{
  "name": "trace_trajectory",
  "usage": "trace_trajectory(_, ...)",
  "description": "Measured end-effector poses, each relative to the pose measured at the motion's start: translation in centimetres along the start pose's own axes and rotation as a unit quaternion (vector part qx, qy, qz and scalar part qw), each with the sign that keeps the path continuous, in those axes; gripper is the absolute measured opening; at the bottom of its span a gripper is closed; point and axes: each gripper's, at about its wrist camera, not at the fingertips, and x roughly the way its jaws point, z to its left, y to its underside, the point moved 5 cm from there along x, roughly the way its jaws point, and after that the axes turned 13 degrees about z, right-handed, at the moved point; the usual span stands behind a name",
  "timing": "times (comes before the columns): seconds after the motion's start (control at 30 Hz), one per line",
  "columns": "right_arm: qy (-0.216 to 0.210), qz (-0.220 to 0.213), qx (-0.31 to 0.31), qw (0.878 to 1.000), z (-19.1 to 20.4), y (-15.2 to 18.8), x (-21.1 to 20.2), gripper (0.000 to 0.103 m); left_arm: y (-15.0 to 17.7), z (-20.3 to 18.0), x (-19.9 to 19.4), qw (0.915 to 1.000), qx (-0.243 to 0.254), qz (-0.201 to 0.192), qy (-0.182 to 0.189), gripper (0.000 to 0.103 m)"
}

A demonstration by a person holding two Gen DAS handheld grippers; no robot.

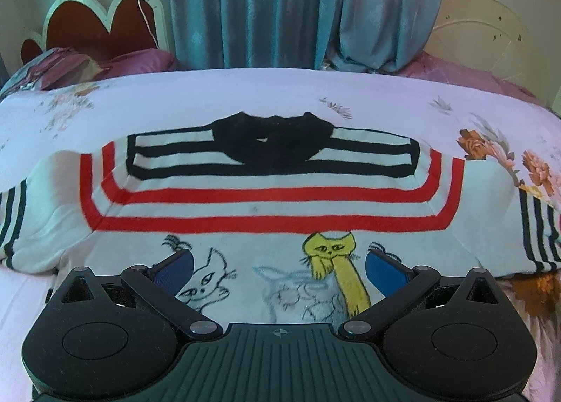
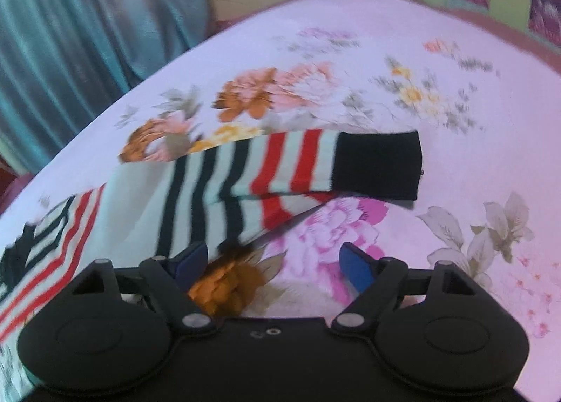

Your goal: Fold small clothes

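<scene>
- Left gripper [image 1: 278,270] wide apart, holding nothing, low over the sweater [image 1: 266,219] front, near its cat prints.
- Right gripper [image 2: 273,263] also wide, nothing held, over the floral bedsheet [image 2: 455,93], just beside the sleeve [image 2: 280,170].
- Sweater lies flat on the bed, black collar [image 1: 273,142] toward the teal curtain [image 1: 298,5].
- Sleeve stretched outward, black cuff [image 2: 378,165] at its end, lower edge slightly folded under.
- Right view blurred.
</scene>
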Motion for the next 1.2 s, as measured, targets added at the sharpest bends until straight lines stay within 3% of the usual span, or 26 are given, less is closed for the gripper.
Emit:
trace_trajectory(0.27, -0.044, 0.006, 0.089, 0.995, -3.3, -3.3, 2.9, 0.076, -0.3, 0.2, 1.2, 0.9997, -0.005, 0.007, -0.021, 0.103)
trace_trajectory(0.33, -0.038, 0.0, 0.097, 0.995, -3.7, -4.1, 3.4, 0.066, -0.4, 0.4, 1.4, 0.9997, -0.008, 0.008, -0.022, 0.103)
trace_trajectory(0.4, -0.027, -0.008, 0.093, 0.995, -3.7, -4.6, 3.7, 0.041, -0.4, 0.6, 1.7, 0.9997, -0.013, 0.011, -0.02, 0.103)
trace_trajectory(0.5, -0.027, -0.021, 0.085, 0.996, -4.0, -5.1, 3.8, 0.021, -0.4, 0.7, 2.0, 0.9998, -0.015, 0.007, -0.012, 0.103)
trace_trajectory(0.63, -0.023, -0.046, 0.043, 0.998, -2.6, -5.4, 2.6, 0.016, -0.5, 0.5, 1.8, 0.9999, -0.001, 0.002, -0.013, 0.103)
trace_trajectory(0.77, -0.027, -0.095, -0.046, 0.994, 2.1, -5.5, 0.0, 0.016, -1.0, 1.4, 1.2, 1.0, -0.006, -0.002, -0.007, 0.103)
trace_trajectory(0.9, -0.062, -0.115, -0.152, 0.98, 10.1, -3.8, -2.0, 0.016, -1.5, 3.9, 0.0, 0.9994, -0.031, -0.013, -0.009, 0.103)
trace_trajectory(1.03, -0.106, -0.091, -0.236, 0.962, 18.0, 0.1, -1.8, 0.016, -1.7, 6.5, -0.7, 0.9987, -0.045, -0.021, -0.009, 0.103)
trace_trajectory(1.2, -0.126, -0.032, -0.317, 0.939, 26.1, 6.8, 1.3, 0.02, -1.5, 9.7, -0.4, 0.998, -0.062, -0.011, 0.008, 0.103)
